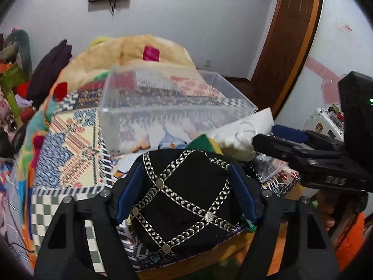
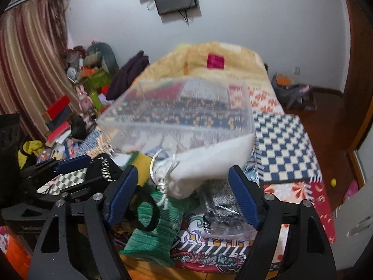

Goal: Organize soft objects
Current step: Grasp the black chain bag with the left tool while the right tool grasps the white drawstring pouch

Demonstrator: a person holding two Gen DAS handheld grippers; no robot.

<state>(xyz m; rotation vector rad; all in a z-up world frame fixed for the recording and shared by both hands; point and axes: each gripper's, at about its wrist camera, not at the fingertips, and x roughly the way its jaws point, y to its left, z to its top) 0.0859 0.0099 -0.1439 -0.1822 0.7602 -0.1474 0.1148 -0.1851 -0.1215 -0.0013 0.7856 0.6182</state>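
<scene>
While the left gripper (image 1: 186, 191) clamps the black pouch (image 1: 186, 200), long axis forward, the right gripper (image 2: 181, 200) gapes empty.

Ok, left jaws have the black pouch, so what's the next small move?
Probably carry the black chain-patterned pouch forward and up over the near rim of the clear plastic bin. The left gripper is shut on it, the bin sits just ahead, and the right gripper is open, gripping nothing.

1. Clear box (image 1: 177, 107) sits on bed (image 1: 70, 135), w/ blanket pile (image 1: 144, 51) behind it
2. Chain pouch (image 1: 184, 198) btwn left gripper (image 1: 185, 196) fingers, in front of box
3. White pouch (image 2: 209, 163) leans on box front, right of chain pouch
4. Knit bag (image 2: 156, 228) lies in front of white pouch
</scene>
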